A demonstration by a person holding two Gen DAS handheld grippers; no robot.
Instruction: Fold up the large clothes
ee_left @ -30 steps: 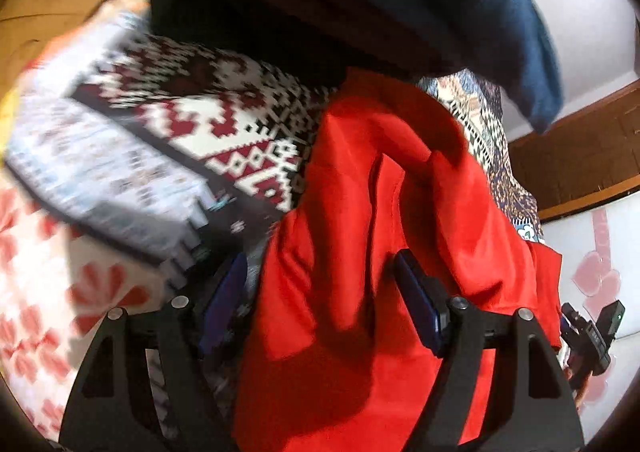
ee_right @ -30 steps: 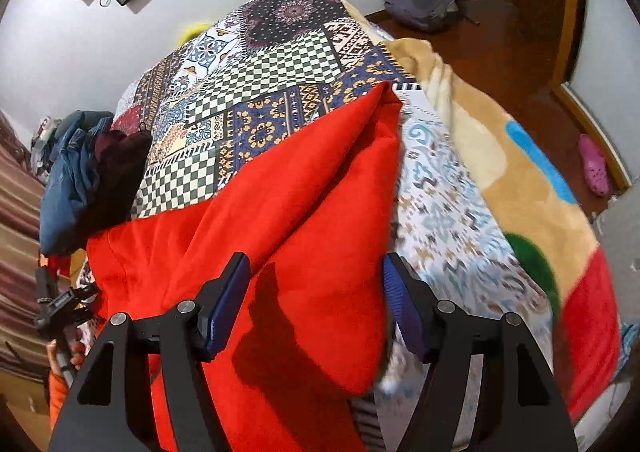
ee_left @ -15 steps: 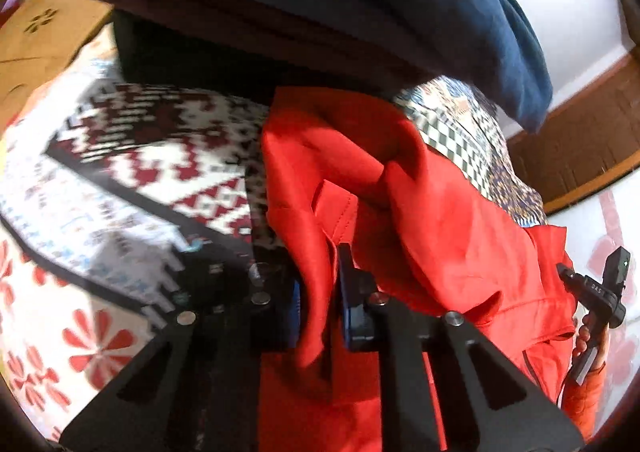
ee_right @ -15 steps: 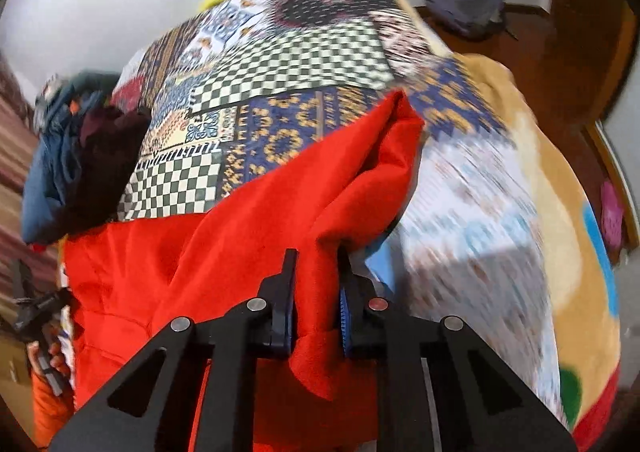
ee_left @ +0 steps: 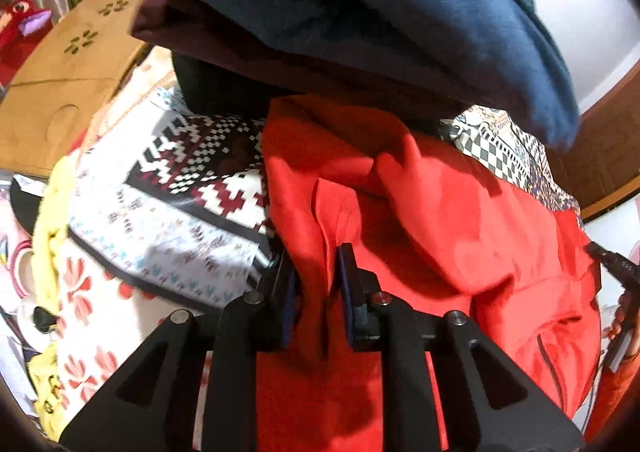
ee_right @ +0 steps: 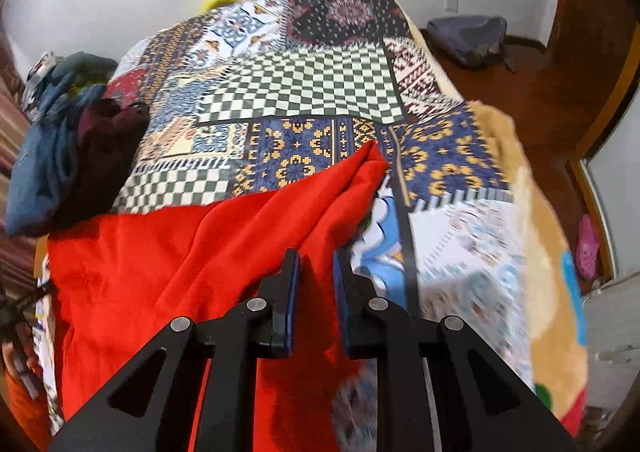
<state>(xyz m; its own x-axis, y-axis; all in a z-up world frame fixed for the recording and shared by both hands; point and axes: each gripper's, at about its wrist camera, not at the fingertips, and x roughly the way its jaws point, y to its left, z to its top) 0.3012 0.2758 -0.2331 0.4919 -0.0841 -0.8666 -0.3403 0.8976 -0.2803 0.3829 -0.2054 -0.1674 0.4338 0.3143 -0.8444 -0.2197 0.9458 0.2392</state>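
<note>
Both tongs, the left tongs [ee_left: 318,284] and the right tongs [ee_right: 314,282], pinch folds of the crumpled bright red fabric garment [ee_right: 192,252], which spreads ahead of them over the patchwork-covered bed [ee_right: 304,80].

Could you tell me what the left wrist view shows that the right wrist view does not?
Only the left wrist view shows the left gripper pinching a fold of the red garment, plus a cardboard box. Only the right wrist view shows the right gripper shut on the garment's other edge, the wooden floor and a grey bag. Both show the garment, patchwork bedcover and piled dark clothes.
</note>
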